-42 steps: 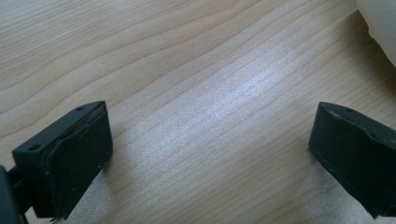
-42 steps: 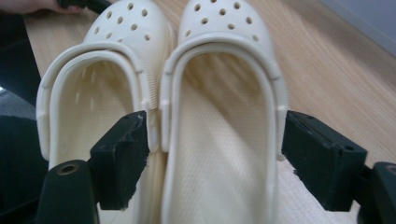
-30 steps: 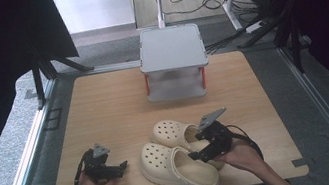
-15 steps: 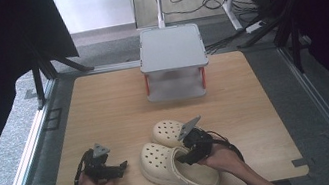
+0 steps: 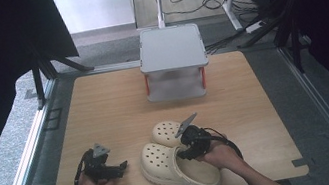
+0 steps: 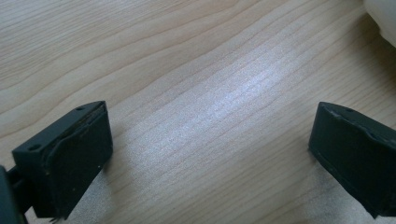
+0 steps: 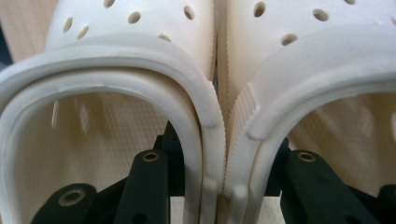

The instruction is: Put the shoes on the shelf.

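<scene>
Two cream perforated clogs lie side by side at the front of the wooden table (image 5: 104,107), the near clog (image 5: 164,163) slightly ahead of the far clog (image 5: 164,132). My right gripper (image 5: 185,148) reaches into their heel openings from the right. In the right gripper view one black jaw sits inside the left clog (image 7: 135,28) and the other inside the right clog (image 7: 322,37). The right gripper (image 7: 219,161) has just been closing, and its jaws press the two touching inner walls together. My left gripper (image 5: 117,169) rests at the front left, and the left gripper (image 6: 210,154) stands open over bare wood.
A white box with a grey lid and red corner posts (image 5: 171,48) stands at the back middle of the table. A metal frame borders the table on both sides. A corner of a cream clog (image 6: 383,18) shows at the top right of the left gripper view.
My right gripper has moved left and down into the clogs' openings and its jaws have drawn together on their inner walls. The left gripper has stayed put.
</scene>
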A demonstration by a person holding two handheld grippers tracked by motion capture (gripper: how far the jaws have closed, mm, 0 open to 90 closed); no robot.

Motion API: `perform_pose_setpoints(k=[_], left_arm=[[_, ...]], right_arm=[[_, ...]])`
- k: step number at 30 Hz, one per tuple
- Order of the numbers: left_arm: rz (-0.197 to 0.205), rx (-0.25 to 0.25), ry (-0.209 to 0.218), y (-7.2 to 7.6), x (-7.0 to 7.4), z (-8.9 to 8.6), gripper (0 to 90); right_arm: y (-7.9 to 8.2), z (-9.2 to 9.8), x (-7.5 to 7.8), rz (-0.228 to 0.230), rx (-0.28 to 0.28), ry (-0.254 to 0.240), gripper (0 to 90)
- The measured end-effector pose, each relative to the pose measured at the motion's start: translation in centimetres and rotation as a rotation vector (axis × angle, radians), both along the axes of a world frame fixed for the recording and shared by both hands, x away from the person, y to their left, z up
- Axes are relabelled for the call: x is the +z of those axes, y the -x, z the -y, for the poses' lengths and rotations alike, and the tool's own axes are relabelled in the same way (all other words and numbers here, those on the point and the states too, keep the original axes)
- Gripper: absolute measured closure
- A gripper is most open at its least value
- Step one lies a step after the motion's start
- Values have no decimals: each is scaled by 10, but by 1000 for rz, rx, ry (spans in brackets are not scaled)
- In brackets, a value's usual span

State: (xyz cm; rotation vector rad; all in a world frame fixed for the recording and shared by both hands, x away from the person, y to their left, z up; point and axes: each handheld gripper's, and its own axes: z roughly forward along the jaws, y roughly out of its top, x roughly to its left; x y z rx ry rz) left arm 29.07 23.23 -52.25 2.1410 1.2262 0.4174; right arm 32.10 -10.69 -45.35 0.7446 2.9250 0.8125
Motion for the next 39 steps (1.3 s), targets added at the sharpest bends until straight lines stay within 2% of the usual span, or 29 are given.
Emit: perform_pose_setpoints(k=[6, 10, 20, 26, 39], left_arm=[[-1, 0, 0, 0, 0, 0, 0], [0, 2, 2, 0, 0, 0, 0], [-2, -1, -1, 0, 0, 0, 0], [-1, -1, 0, 0, 0, 0, 0], [0, 1, 1, 0, 0, 0, 0]], right_arm=[[3, 5, 10, -20, 6, -16, 644], [4, 8, 18, -8, 1, -14, 644], [1, 24, 45, 11, -30, -51, 643], [-2, 31, 56, 18, -52, -66, 643], [-15, 51, 94, 50, -129, -74, 644]])
